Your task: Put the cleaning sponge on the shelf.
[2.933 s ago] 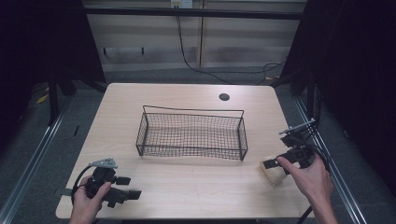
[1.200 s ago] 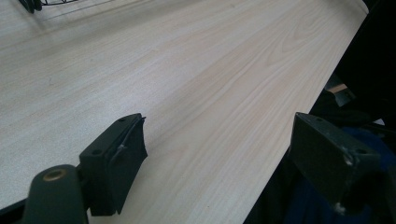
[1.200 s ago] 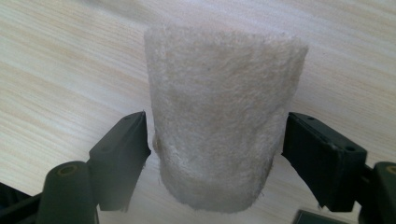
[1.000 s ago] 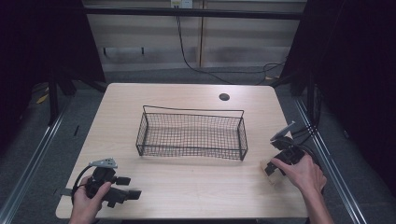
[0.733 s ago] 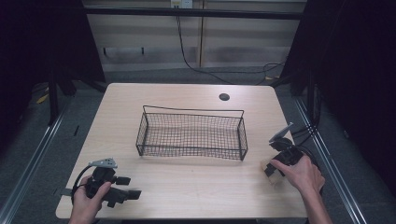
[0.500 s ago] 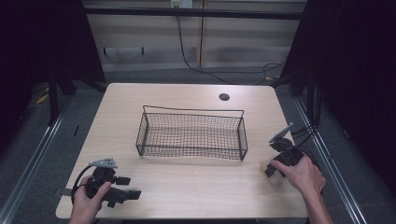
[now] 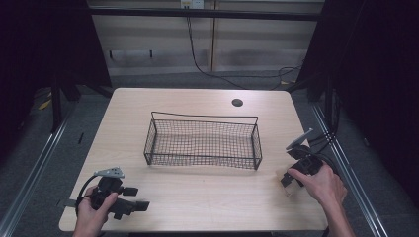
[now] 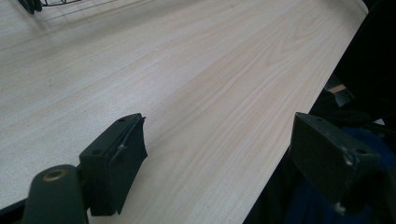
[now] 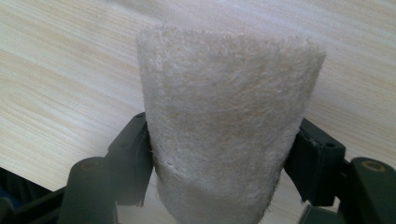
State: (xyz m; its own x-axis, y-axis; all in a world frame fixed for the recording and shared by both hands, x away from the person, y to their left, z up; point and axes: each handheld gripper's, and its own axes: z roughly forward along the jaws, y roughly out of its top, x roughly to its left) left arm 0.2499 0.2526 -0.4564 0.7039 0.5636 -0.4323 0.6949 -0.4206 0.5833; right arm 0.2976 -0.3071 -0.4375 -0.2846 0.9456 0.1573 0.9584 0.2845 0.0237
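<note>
Right-hand side first: our right hand-held gripper sits at the lower right of the high view, and in the right gripper view its two black jaws press against either side of a pale, fuzzy felt roll, so we call that clamped on the roll. The roll looks like a beige cylinder of fibrous material, low over the light wooden counter; whether its far end touches the wood, we cannot tell. In the high view it shows as a small pale patch just under the gripper, near the counter's right edge.

Over at the lower left, our left hand-held gripper rests near the front edge of the counter. The left gripper view shows its jaws spread wide with nothing but bare wood grain between them, so it's released and idle.

The black wire basket stands in the middle of the frame, empty as far as we can see, and well apart from the roll.

So where are we? The grasp looks secured, and that's the first part done. What's left, by our reading, is the lift, the carry towards centre frame, and a drop into the basket. None of that has started yet.
</note>
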